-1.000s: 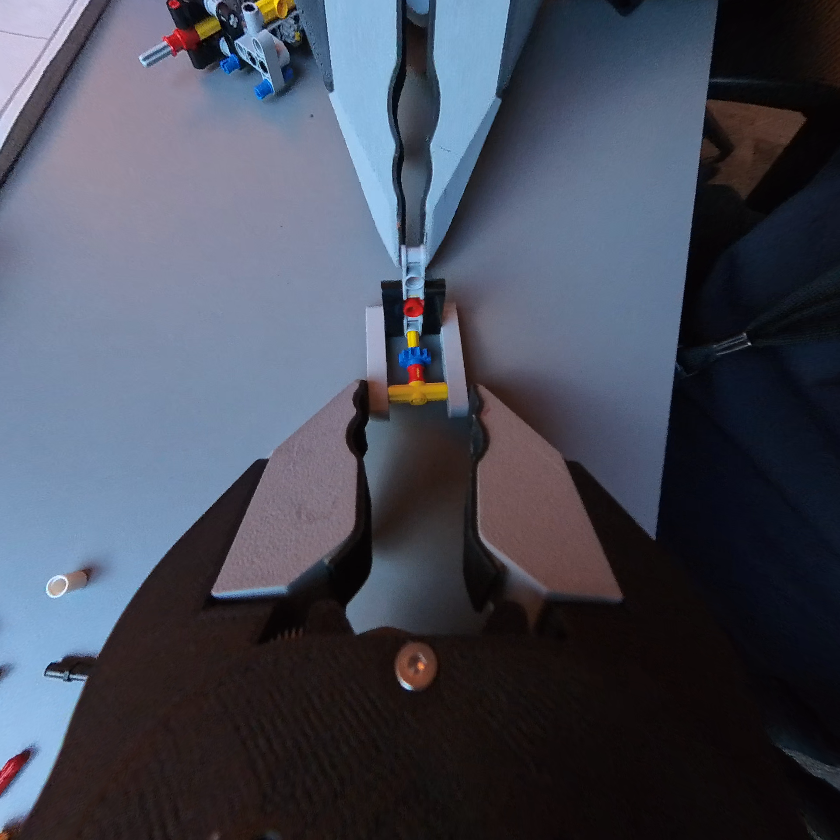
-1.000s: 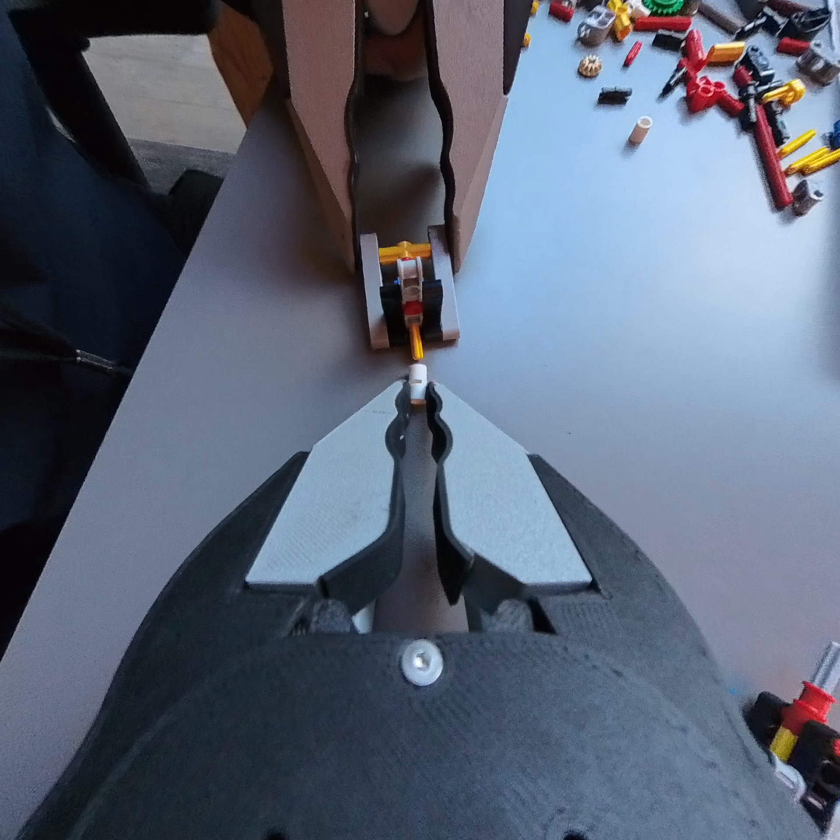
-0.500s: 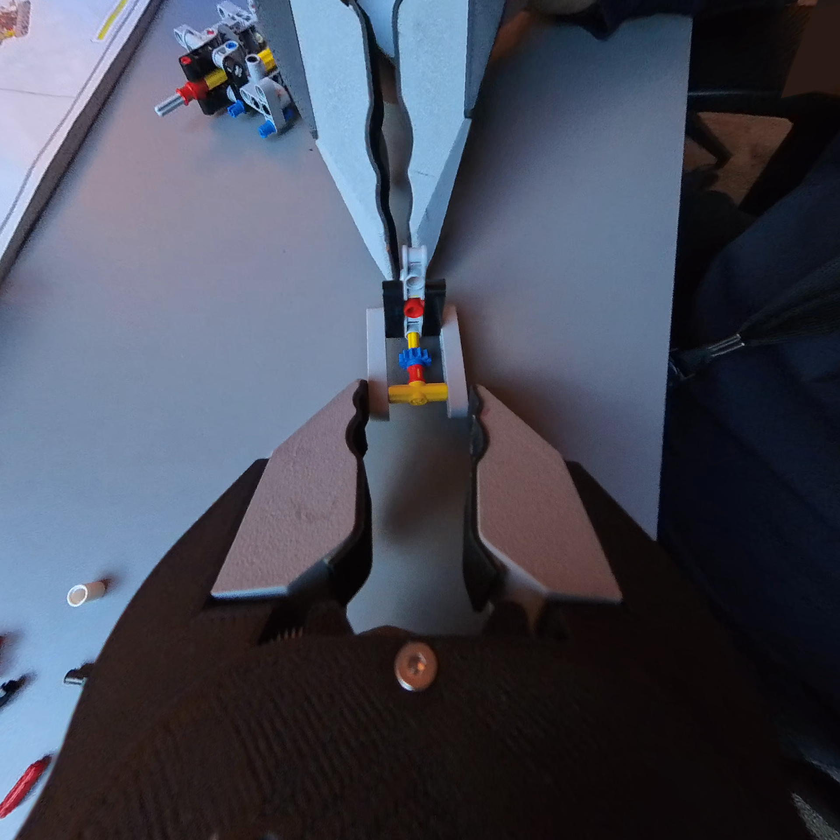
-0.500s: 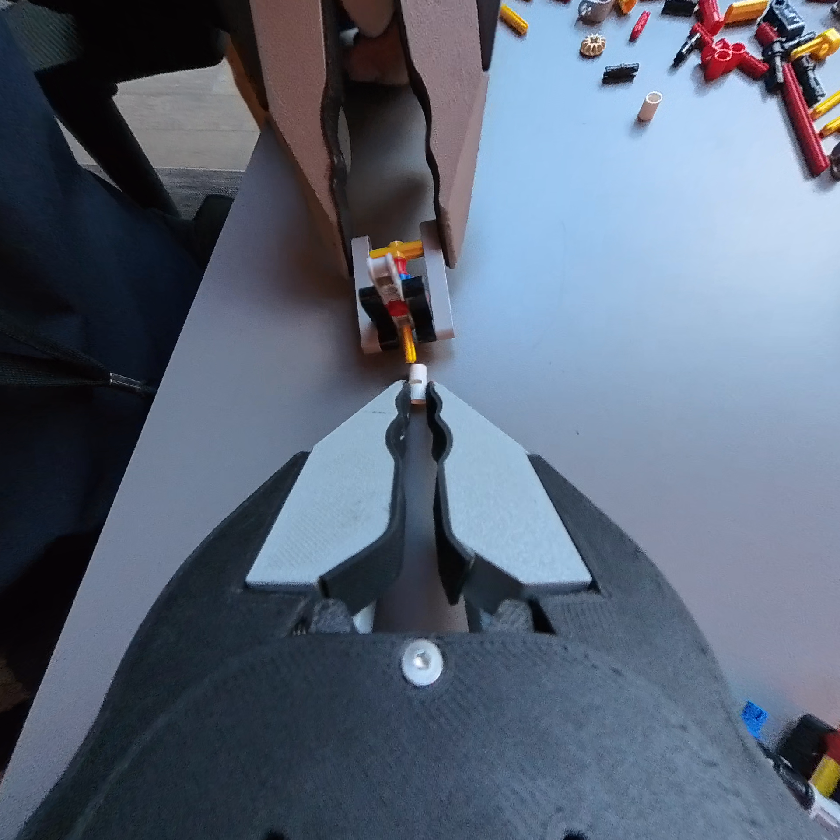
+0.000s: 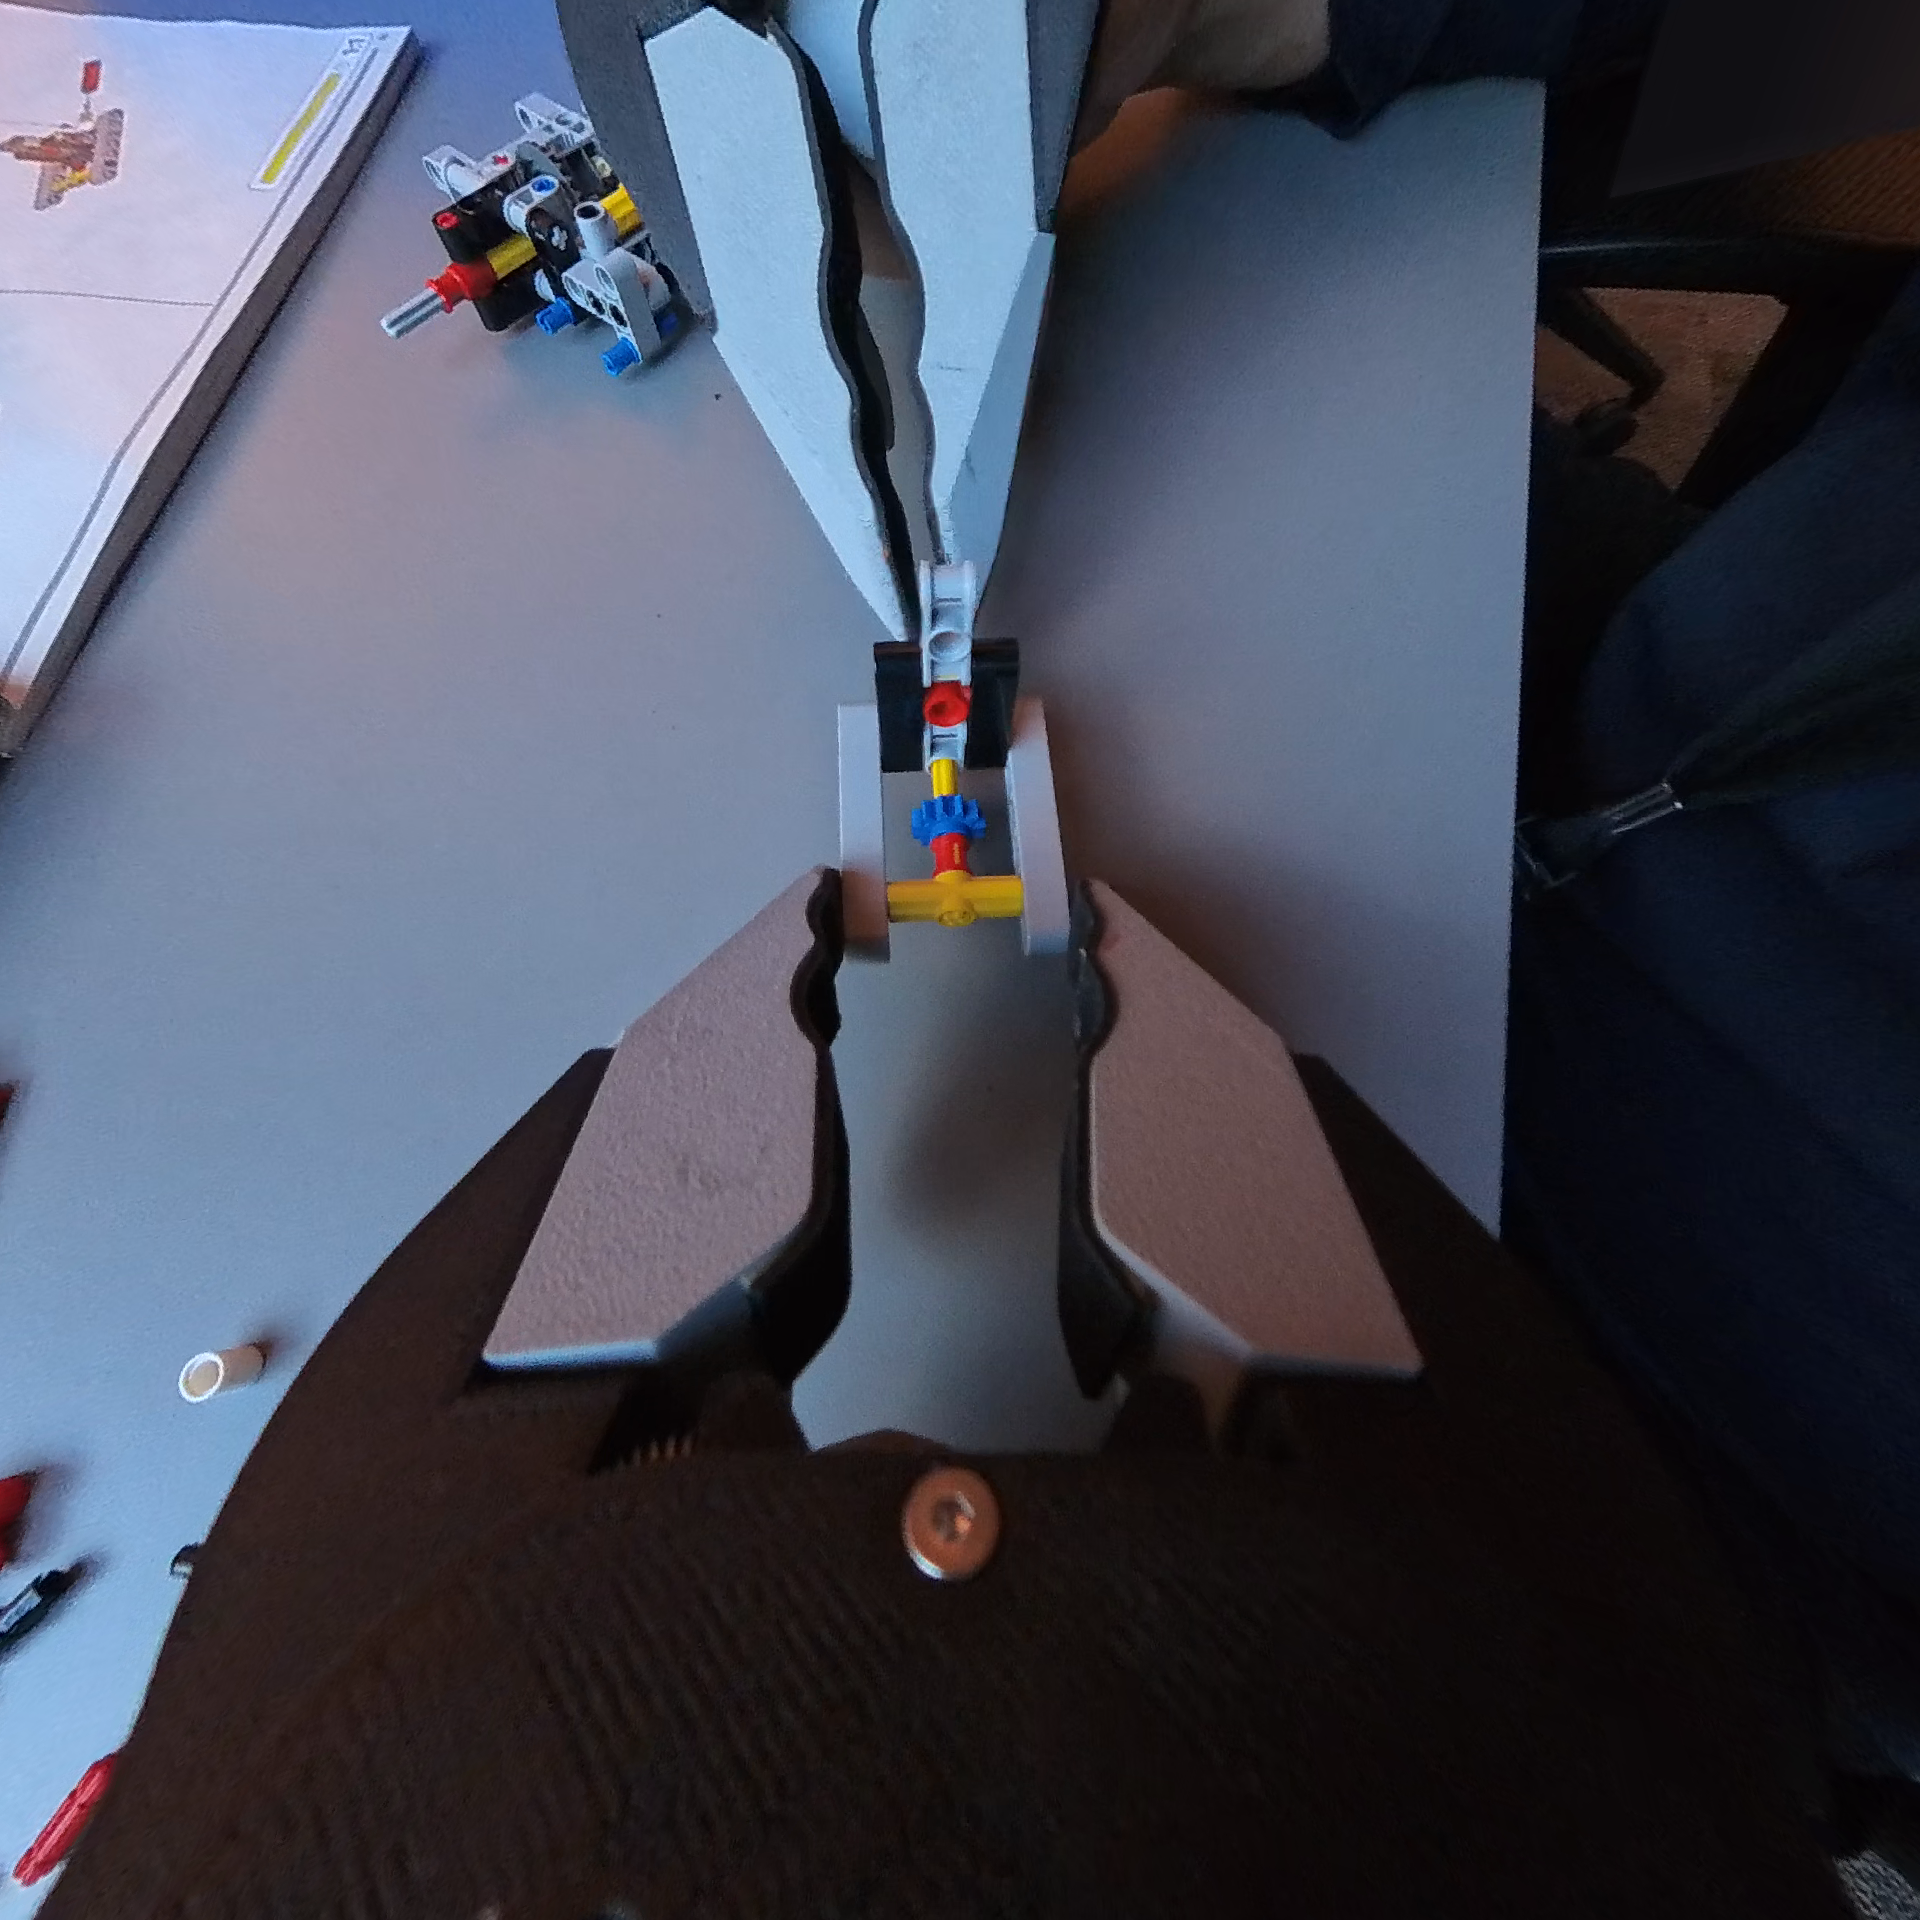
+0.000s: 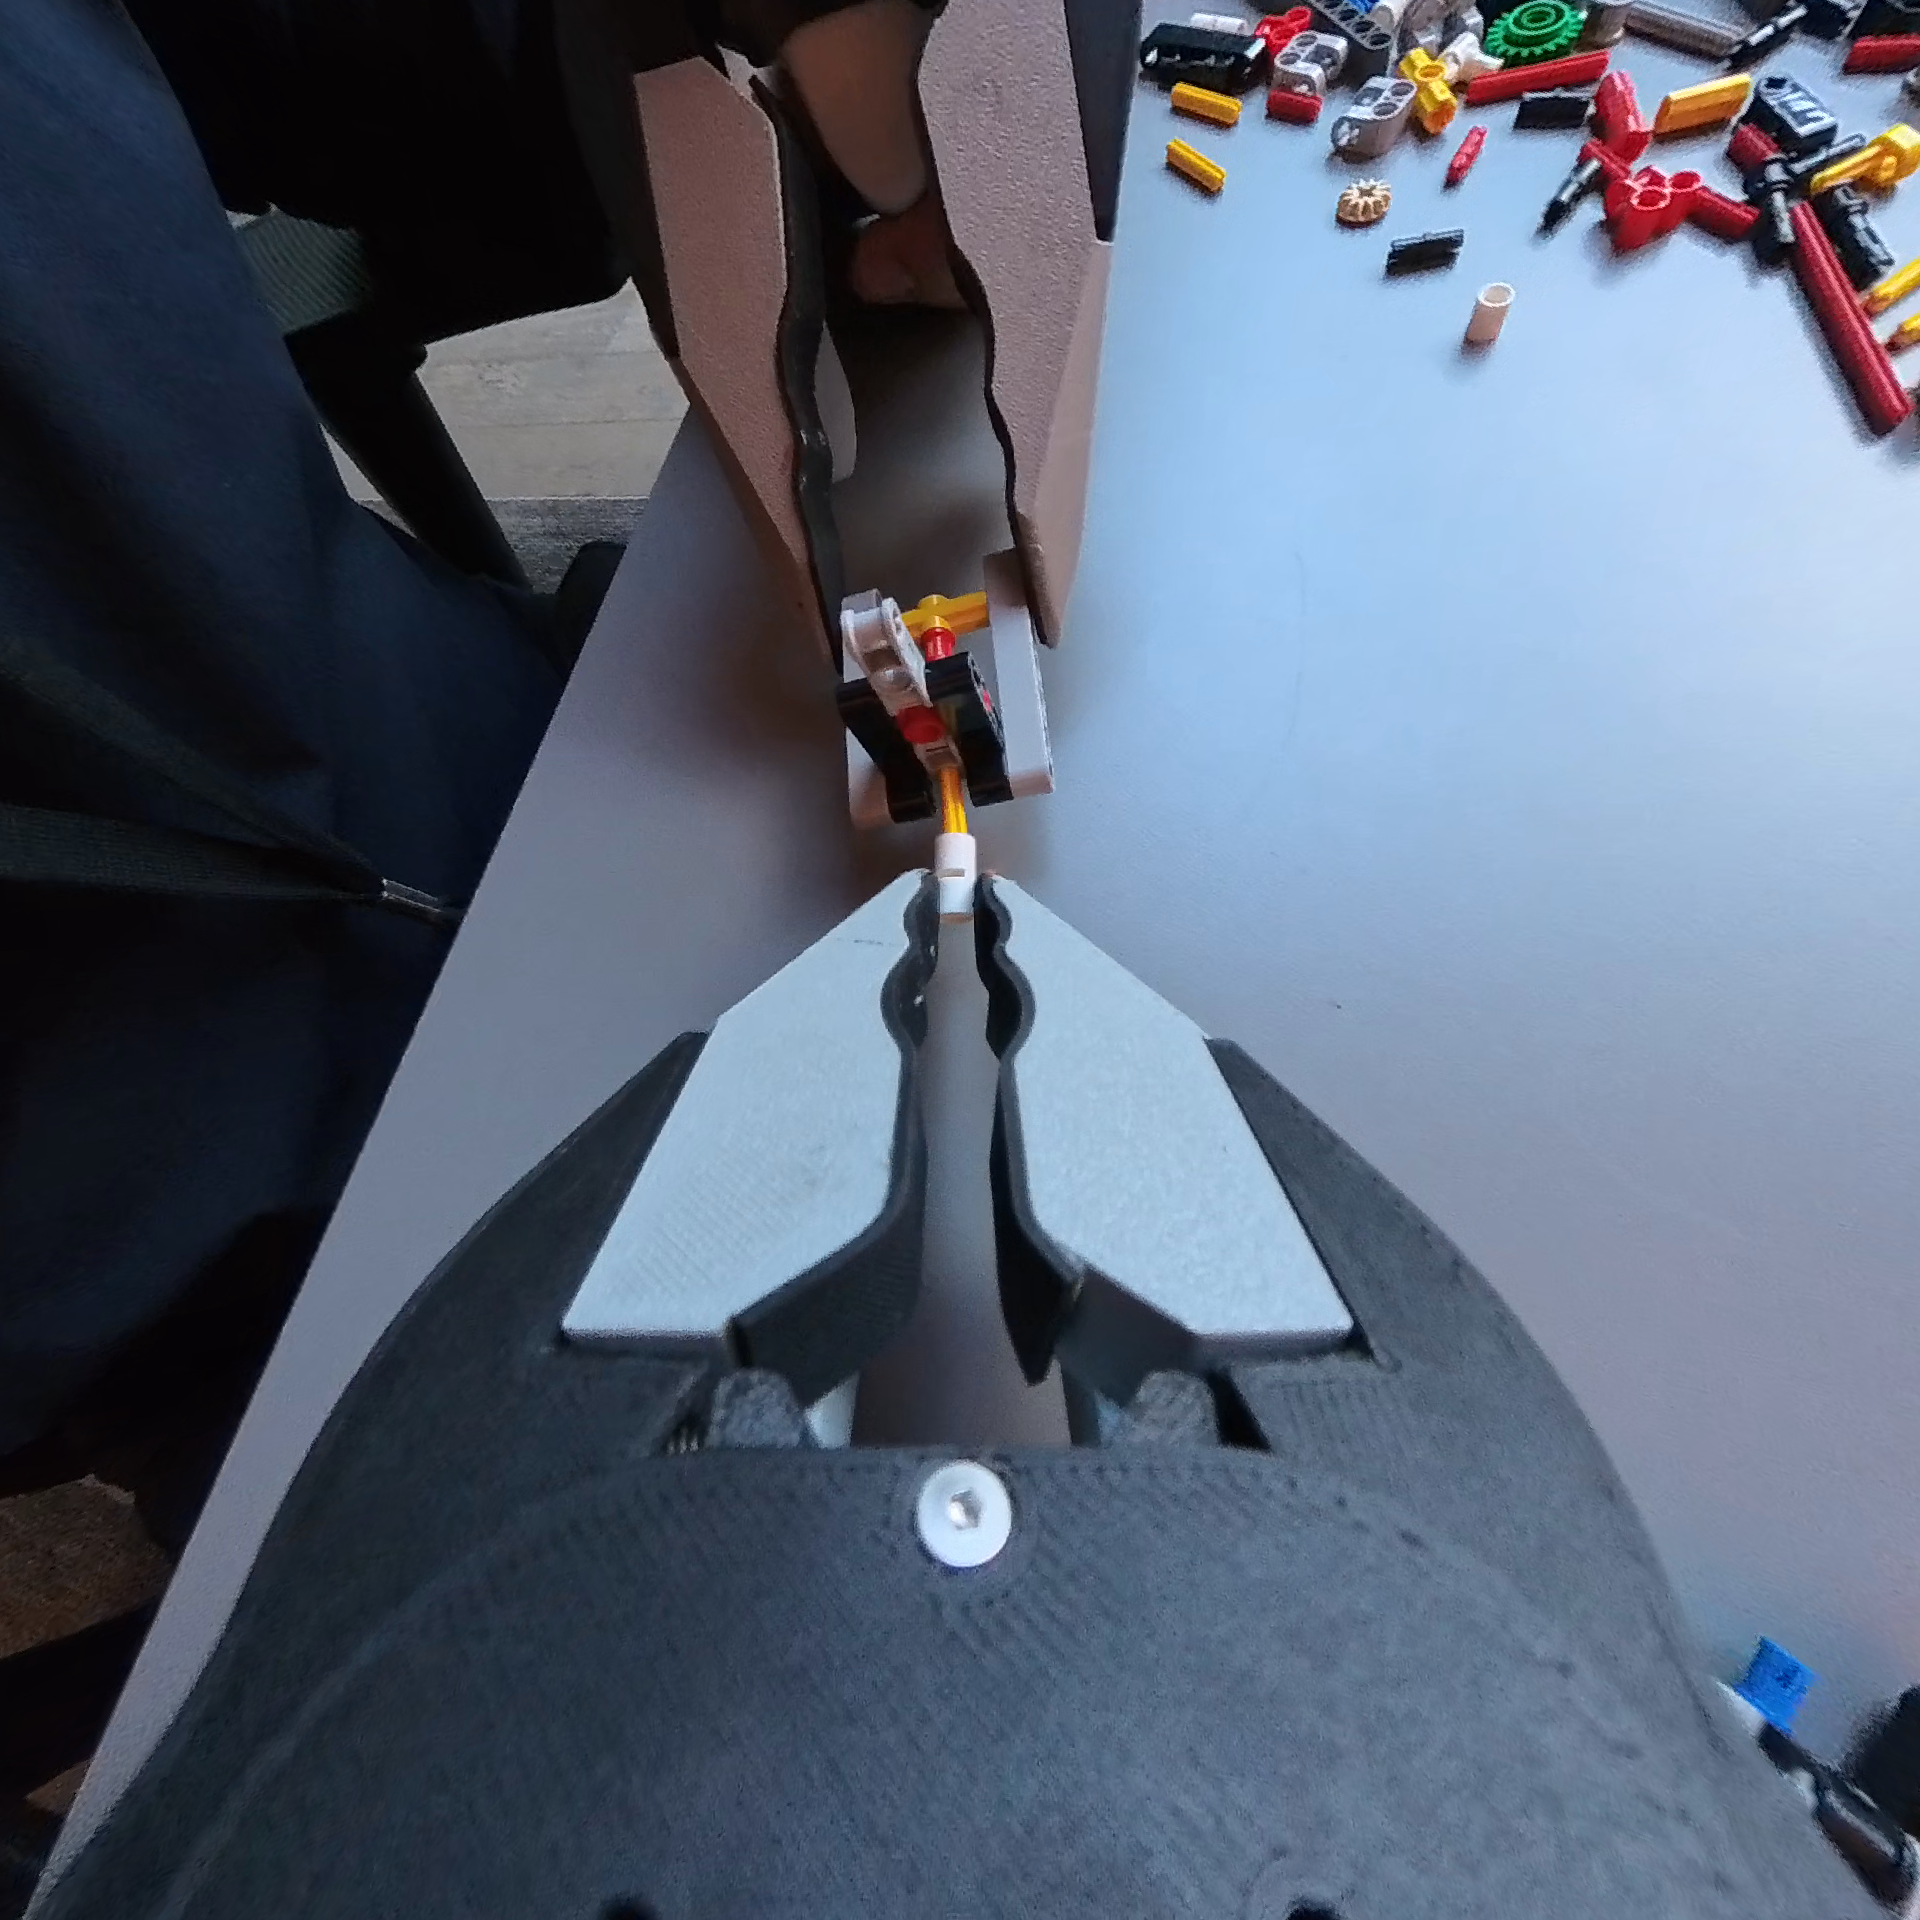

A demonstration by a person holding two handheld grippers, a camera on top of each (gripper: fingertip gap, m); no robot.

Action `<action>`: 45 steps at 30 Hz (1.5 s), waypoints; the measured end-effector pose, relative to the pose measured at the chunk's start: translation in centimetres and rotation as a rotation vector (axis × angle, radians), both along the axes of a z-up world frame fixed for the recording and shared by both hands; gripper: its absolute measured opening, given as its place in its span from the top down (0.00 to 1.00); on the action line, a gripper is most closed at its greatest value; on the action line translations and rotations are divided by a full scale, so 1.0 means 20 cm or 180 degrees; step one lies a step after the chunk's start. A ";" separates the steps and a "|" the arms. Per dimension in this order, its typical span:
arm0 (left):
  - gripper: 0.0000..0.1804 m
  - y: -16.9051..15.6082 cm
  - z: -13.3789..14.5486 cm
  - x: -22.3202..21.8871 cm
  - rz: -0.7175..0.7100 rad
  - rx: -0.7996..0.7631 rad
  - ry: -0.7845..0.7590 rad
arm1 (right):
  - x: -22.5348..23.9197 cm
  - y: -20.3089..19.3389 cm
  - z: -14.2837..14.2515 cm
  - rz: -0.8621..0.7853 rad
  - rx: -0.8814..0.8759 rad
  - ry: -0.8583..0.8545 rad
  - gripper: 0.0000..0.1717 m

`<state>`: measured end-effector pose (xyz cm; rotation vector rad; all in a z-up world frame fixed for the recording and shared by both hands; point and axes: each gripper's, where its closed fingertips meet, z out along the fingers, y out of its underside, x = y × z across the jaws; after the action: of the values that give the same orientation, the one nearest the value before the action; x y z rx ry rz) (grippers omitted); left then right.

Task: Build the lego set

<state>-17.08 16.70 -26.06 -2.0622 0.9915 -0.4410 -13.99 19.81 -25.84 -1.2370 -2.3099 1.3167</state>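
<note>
Two hand-held grippers meet at a small brick assembly near the bench edge.

The left hand-held gripper [image 5: 951, 914] is clamped on the small brick assembly [image 5: 951, 821], its matte, wavy-edged fingers [image 5: 727, 1039] pressed against the outer faces of the two smooth grey side beams. Inside that frame a blue toothed gear [image 5: 948, 819], a red bush and a yellow cross-piece are strung along a thin yellow axle [image 6: 953, 805]. Opposite it, the right hand-held gripper [image 6: 954, 899] is pointed level at the assembly, its tips closed on a small white cylindrical sleeve [image 6: 954, 862] set at the axle's free end. The grey bench [image 5: 416, 644] is smooth. Beyond the assembly a second, blockier build [image 5: 540, 260] and an open booklet [image 5: 156, 208] are seen; loose plastic pieces [image 6: 1662, 156] are scattered well away from it.
</note>
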 end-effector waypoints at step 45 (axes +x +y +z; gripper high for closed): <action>0.72 -0.02 0.00 -0.04 -0.0072 -0.0265 -0.0201 | 0.02 -0.04 -0.07 0.0123 0.0131 -0.0241 0.98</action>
<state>-17.89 16.26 -26.05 -2.0994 0.9744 -0.5642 -13.63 19.02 -27.14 -1.2560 -2.4117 1.2486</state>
